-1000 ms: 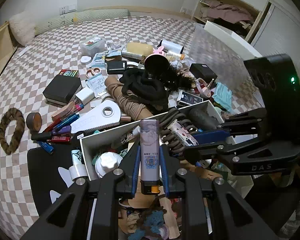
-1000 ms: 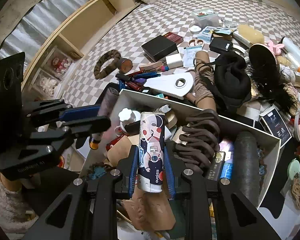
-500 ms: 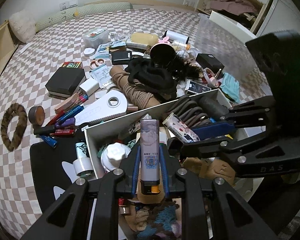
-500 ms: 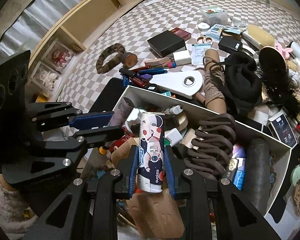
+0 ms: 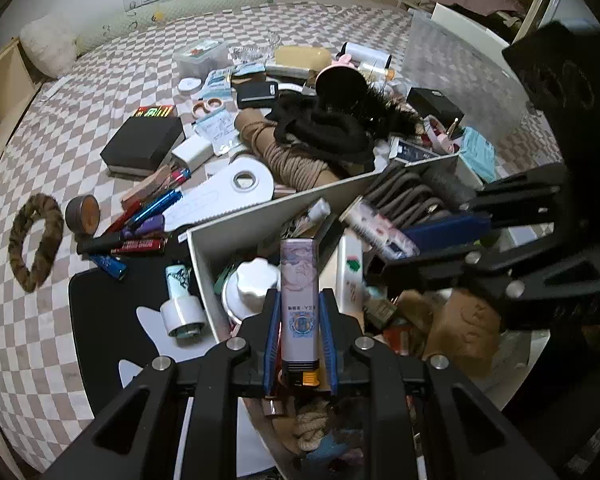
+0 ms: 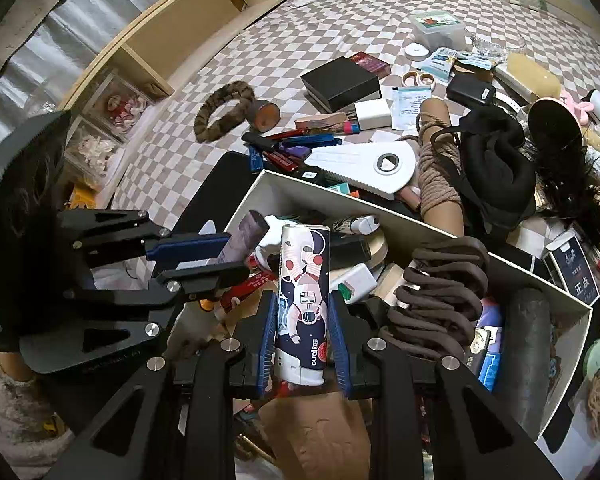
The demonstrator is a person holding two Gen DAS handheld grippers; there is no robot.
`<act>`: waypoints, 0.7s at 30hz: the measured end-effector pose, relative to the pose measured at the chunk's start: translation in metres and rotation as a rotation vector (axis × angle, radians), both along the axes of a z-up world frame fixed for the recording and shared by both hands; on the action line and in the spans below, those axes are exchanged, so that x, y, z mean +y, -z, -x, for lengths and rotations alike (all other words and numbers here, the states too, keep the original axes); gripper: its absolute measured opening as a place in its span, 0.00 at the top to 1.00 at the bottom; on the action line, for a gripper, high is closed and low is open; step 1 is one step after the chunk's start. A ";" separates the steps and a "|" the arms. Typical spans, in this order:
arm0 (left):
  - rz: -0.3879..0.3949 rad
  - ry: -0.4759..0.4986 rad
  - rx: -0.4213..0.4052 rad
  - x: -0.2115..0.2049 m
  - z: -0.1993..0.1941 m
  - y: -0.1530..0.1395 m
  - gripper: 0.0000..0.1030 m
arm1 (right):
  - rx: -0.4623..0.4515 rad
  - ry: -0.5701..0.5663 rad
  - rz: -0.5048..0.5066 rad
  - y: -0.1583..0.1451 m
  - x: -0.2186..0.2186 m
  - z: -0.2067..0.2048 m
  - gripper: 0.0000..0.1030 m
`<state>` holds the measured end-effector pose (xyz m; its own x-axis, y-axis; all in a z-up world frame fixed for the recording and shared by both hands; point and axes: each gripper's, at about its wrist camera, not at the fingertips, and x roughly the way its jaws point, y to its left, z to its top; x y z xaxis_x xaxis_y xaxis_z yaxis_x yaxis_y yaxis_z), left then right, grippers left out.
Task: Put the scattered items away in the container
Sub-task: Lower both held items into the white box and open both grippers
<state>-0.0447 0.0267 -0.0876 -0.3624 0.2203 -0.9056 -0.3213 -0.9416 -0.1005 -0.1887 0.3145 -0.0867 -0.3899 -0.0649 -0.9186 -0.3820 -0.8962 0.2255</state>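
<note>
While both grippers hang over it, the white box [image 5: 260,216] fills the lower middle of each view, its walls standing on a checkered cloth [image 5: 80,92]. It is crowded: a coil of brown cord [image 6: 440,292], a dark roll [image 6: 528,344], a white lobed cap [image 5: 256,280] and brown paper [image 6: 320,428] lie inside.

Outside the box, toward 12 o'clock in the left wrist view, lies the scattered heap. A black garment [image 5: 324,128] rests against a rope-wound tube [image 5: 284,152]. At 11 o'clock sits a black case [image 5: 144,144]. A white toothed plastic piece [image 5: 228,192] lies just beside the box's far wall. At 9 o'clock a brown braided ring [image 5: 36,236] lies apart from the rest, with a small round tin [image 5: 84,214] near it. A cluster of pens and lighters [image 5: 140,228] lies between tin and box. A pale green bottle [image 5: 180,300] lies on a black mat [image 5: 100,320] just left of the box.

The left gripper [image 5: 299,320] pinches a slim lilac lighter [image 5: 299,292] upright between its blue pads, above the near left part of the box. The right gripper [image 6: 302,320] clamps an astronaut-printed tube [image 6: 304,300] the same way, over the box's middle. Each gripper shows in the other's view: the right at 3 o'clock, the left at 9 o'clock.
</note>
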 end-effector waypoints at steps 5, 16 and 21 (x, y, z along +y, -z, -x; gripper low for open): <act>0.015 -0.013 -0.023 -0.008 -0.003 0.009 0.81 | -0.009 0.011 0.017 0.003 0.003 0.001 0.74; 0.015 -0.046 -0.032 -0.013 -0.005 0.010 0.81 | -0.011 0.010 0.022 0.005 0.000 0.008 0.74; 0.019 -0.065 -0.038 -0.017 -0.006 0.012 0.51 | -0.016 0.008 0.012 0.005 0.000 0.009 0.74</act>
